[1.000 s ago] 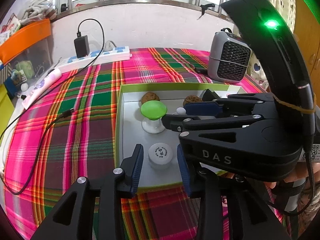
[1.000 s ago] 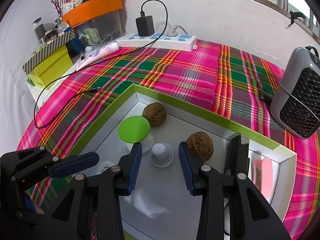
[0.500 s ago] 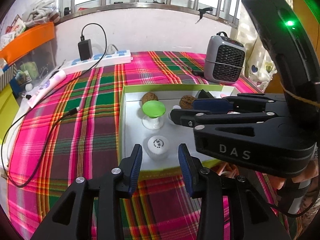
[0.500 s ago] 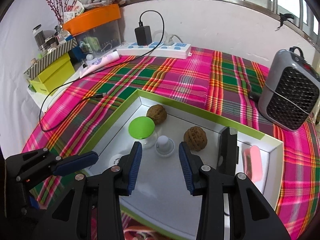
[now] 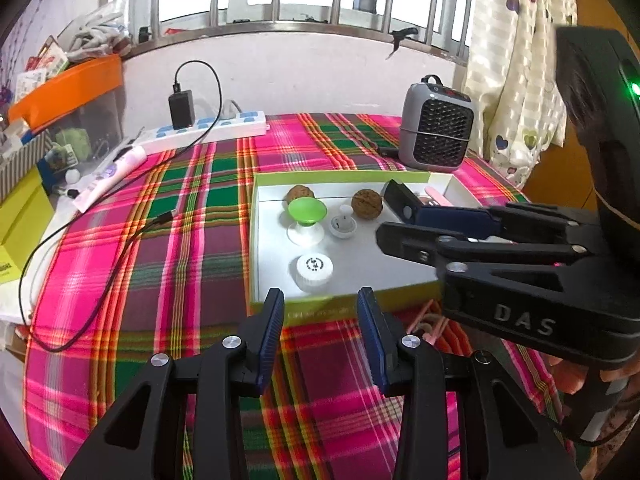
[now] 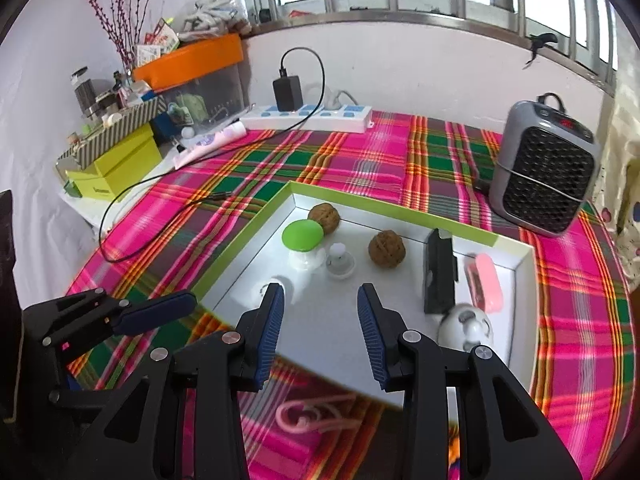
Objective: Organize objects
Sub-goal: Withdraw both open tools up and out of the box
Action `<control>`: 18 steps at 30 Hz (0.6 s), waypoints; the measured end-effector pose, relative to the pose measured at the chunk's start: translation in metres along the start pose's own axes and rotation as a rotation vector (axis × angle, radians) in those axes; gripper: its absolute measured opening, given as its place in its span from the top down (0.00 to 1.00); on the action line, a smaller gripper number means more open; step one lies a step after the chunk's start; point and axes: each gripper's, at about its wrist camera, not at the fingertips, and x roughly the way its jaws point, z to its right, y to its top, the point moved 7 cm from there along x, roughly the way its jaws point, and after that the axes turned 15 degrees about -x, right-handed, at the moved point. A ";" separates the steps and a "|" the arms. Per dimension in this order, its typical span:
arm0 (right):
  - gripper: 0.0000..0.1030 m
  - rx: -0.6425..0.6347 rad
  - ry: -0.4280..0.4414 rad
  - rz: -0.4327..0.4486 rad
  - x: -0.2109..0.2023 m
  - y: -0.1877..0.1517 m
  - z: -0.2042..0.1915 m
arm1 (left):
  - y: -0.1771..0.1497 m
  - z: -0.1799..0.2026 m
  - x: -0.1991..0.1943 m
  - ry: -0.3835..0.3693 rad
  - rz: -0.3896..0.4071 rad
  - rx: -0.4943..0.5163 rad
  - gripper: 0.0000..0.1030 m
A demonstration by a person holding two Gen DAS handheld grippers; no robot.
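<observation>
Tray point(image 5: 256, 248): a shallow rectangular box with a lime-green rim and a pale grey floor, lying flat on a pink-and-green plaid cloth point(image 5: 192, 240), near the middle of the table. Contents, left to right in the right wrist view: a white round cap point(image 5: 315, 267) with a dark ring mark on top, at the near left corner; a green-topped white knob point(image 6: 303, 236), upright; a walnut point(image 6: 324, 218) just behind it, by the far wall; a small white stopper point(image 6: 340, 260) just right of the knob; a second walnut point(image 6: 387, 249), apart from the first; a black block point(image 6: 439, 276) standing on edge; a pink case point(image 6: 486, 288) along the right wall; and a white rounded item point(image 6: 466, 328) at the near right, partly hidden by a finger.

Left gripper point(image 5: 320, 304): jaws part open, blue ribbed pads apart with nothing between them, held over the near rim just before the cap. Right gripper point(image 6: 320, 300): jaws likewise part open and empty, above the tray floor in front of the stopper. Each gripper shows from the side in the other's view.

Surroundings, left to right: yellow-green boxes point(image 6: 120, 168), an orange-lidded bin point(image 6: 192, 64), a white power strip point(image 6: 308, 116) with a black charger point(image 6: 287, 88) and cable, a grey heater point(image 6: 544, 176) at the far right, and a pink cord point(image 6: 312, 416) on the cloth before the tray.
</observation>
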 end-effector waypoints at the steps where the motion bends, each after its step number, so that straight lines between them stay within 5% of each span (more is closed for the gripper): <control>1: 0.61 0.010 -0.008 0.008 -0.005 -0.003 -0.001 | 0.000 0.000 -0.002 -0.004 0.005 0.001 0.65; 18: 0.61 0.089 -0.125 0.025 -0.047 -0.059 0.011 | -0.035 0.009 -0.013 -0.096 -0.037 0.002 0.59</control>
